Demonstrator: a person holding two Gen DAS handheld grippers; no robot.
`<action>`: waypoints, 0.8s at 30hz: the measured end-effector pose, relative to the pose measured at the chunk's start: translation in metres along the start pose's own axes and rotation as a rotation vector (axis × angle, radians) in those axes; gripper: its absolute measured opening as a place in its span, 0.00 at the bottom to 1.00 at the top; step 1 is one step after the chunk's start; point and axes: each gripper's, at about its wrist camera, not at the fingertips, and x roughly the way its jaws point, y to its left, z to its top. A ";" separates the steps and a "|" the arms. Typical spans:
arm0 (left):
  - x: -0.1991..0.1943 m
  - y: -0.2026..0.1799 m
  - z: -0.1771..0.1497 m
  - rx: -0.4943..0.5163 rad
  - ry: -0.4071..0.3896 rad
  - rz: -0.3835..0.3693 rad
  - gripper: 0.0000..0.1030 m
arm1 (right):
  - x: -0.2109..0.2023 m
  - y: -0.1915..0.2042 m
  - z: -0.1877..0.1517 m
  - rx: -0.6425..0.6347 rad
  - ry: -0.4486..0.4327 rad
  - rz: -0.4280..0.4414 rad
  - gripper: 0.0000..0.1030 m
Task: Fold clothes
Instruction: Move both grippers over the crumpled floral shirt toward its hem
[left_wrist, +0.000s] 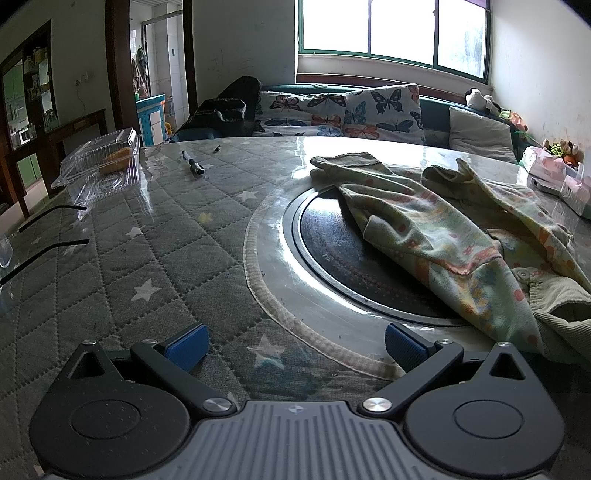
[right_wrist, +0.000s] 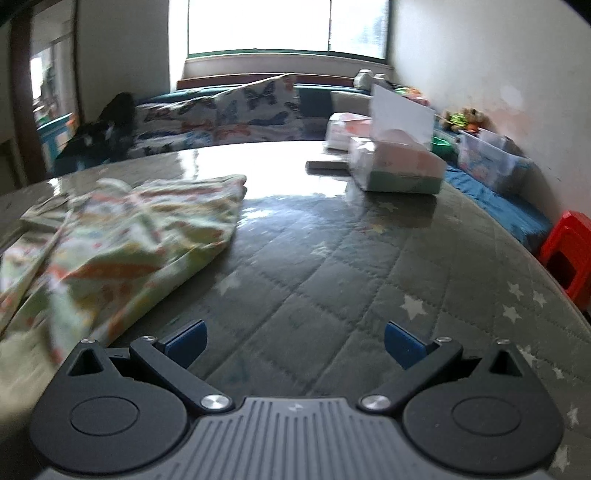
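A pale green patterned child's garment (left_wrist: 454, 229) lies crumpled on the table, partly over the round black hotplate (left_wrist: 340, 251), to the right of and beyond my left gripper (left_wrist: 295, 349). The left gripper is open and empty, low over the quilted table cover. In the right wrist view the same garment (right_wrist: 122, 236) lies to the left of my right gripper (right_wrist: 295, 345), which is open and empty above the bare quilted cover. The right view is blurred.
A clear plastic food box (left_wrist: 99, 166) stands at the far left, a pen (left_wrist: 194, 164) beyond it. Tissue packs (right_wrist: 395, 168) and a dark phone-like slab (right_wrist: 327, 166) sit at the far right. A red stool (right_wrist: 569, 251) stands off the table's right edge. A sofa with butterfly cushions (left_wrist: 332, 110) is behind.
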 end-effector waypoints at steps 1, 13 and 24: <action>-0.001 0.000 0.000 -0.006 0.006 -0.003 1.00 | -0.001 -0.001 -0.001 -0.003 0.001 0.001 1.00; -0.024 -0.027 0.003 -0.001 0.051 -0.068 1.00 | -0.031 0.050 -0.029 -0.038 -0.007 -0.007 1.00; -0.045 -0.068 0.000 0.094 0.045 -0.159 1.00 | -0.057 0.037 -0.037 -0.094 0.026 0.079 1.00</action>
